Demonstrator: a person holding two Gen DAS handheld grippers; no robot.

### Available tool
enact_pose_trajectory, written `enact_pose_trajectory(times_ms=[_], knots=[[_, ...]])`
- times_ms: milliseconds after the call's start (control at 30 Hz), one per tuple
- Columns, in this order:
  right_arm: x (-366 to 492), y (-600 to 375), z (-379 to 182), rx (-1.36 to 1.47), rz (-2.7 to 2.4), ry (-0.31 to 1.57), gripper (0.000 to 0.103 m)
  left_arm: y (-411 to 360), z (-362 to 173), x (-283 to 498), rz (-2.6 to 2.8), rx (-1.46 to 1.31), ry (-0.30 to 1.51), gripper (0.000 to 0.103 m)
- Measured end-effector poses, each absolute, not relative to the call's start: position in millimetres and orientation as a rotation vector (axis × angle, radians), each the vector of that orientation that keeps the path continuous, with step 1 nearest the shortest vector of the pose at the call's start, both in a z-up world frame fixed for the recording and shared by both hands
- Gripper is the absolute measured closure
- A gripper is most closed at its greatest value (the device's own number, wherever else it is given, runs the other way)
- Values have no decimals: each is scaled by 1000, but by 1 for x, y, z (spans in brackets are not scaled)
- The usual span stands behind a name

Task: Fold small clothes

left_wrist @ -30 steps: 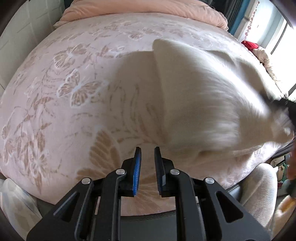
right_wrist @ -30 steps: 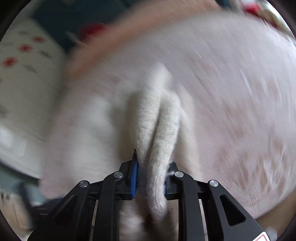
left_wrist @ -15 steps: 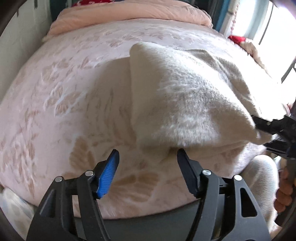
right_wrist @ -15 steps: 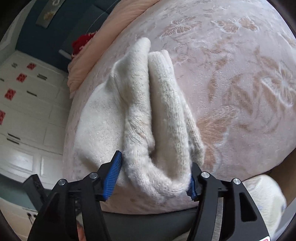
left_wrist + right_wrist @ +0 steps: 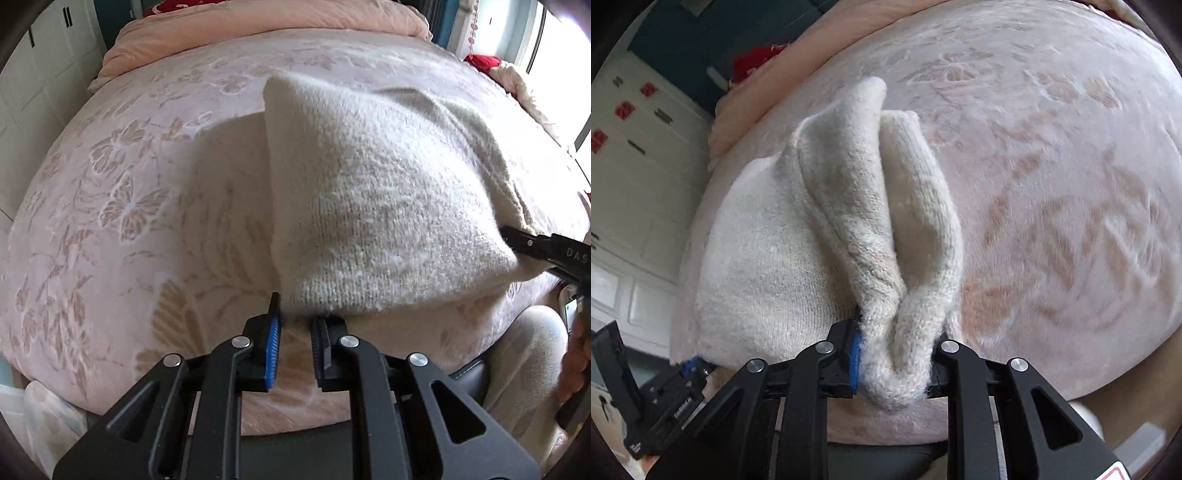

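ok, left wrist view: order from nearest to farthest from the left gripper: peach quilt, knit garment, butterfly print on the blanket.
1. knit garment: its near corner sits at the left gripper fingertips.
2. butterfly print: farther out, on the left.
3. peach quilt: rolled up at the far end of the bed.

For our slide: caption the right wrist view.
Right tongs pinch a bunched cream knitted garment over a pink floral blanket.

My left gripper (image 5: 294,325) is matte black plastic with triangular cut-outs, round silver screws at its joints and a ribbed blue pad inside one finger. My right gripper (image 5: 894,347) is built alike, with a blue pad, silver screws and a red-and-white sticker at its lower corner.
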State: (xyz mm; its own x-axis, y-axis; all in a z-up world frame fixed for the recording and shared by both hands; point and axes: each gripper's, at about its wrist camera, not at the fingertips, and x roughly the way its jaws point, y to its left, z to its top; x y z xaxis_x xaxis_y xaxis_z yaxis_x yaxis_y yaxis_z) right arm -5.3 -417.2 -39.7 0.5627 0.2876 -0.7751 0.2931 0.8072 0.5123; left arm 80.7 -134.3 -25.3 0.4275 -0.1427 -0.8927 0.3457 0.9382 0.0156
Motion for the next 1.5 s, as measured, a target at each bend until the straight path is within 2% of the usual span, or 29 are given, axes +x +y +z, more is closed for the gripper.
enact_pose_trajectory(times_ms=[67, 200, 467, 533, 667, 800, 933, 967, 1067, 1133, 1200, 1267, 1333, 1367, 1500], knots=[[-7, -418, -33, 677, -16, 988, 79, -134, -26, 79, -303, 222, 1085, 89], [-17, -422, -15, 667, -66, 981, 64, -134, -26, 80, -306, 215, 1092, 89], [-18, -413, 58, 509, -154, 835, 62, -132, -28, 81, -306, 197, 1098, 89], [-10, -406, 67, 530, -82, 831, 66, -131, -27, 81, -313, 193, 1097, 89], [19, -360, 84, 477, 78, 857, 66, -126, -28, 79, -322, 168, 1104, 89], [60, -308, 73, 401, 191, 912, 68, -121, -31, 77, -331, 153, 1120, 89], [101, -275, 5, 314, 198, 1133, 68, -112, -33, 74, -342, 139, 1135, 90], [103, -268, -9, 283, 210, 1137, 68, -110, -33, 73, -343, 137, 1140, 91], [102, -265, 15, 238, 196, 1131, 70, -91, -28, 71, -343, 112, 1141, 91], [102, -270, 34, 284, 214, 1083, 77, -76, -24, 71, -334, 91, 1133, 91], [103, -270, 47, 290, 207, 1047, 77, -63, -21, 70, -319, 86, 1118, 90], [110, -263, 35, 256, 194, 1082, 77, -57, -19, 68, -309, 93, 1111, 90], [124, -242, -10, 207, 186, 1192, 76, -54, -17, 68, -306, 86, 1109, 90], [123, -238, -16, 205, 198, 1156, 76, -54, -16, 68, -307, 85, 1108, 90], [121, -241, 13, 201, 188, 1119, 77, -56, -10, 65, -313, 100, 1094, 89]])
